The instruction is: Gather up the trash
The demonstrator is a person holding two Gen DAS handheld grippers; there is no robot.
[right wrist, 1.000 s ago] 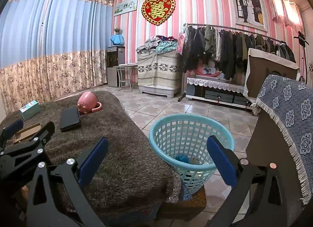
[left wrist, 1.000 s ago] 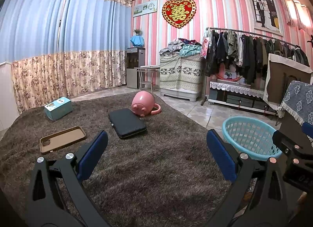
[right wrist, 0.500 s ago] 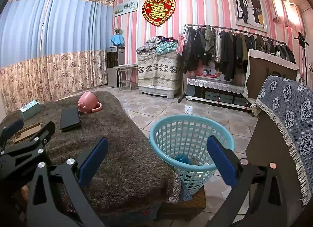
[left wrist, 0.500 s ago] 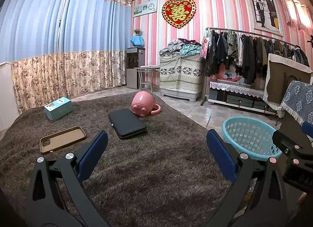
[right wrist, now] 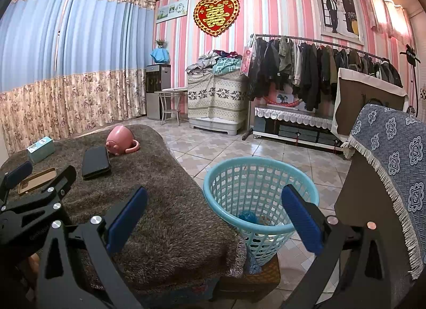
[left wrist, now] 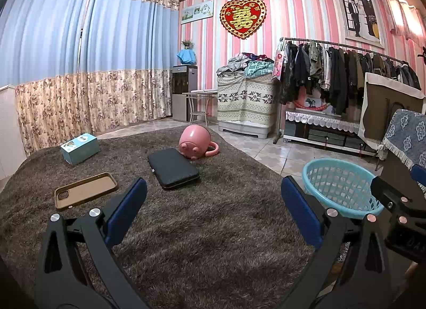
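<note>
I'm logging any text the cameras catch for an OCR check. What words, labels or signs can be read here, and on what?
"囍", in gold: red heart wall ornament.
Teal box on the brown rug: printed label, too small to read.
Wall clock picture: numerals too small to read.
Pink tag on the clothes rack: blurred.
Nothing else is legible.

One pink mug (left wrist: 195, 141), one black case (left wrist: 172, 168), one phone case (left wrist: 85, 191), one teal box (left wrist: 80, 148), one blue basket (right wrist: 259, 202).
</note>
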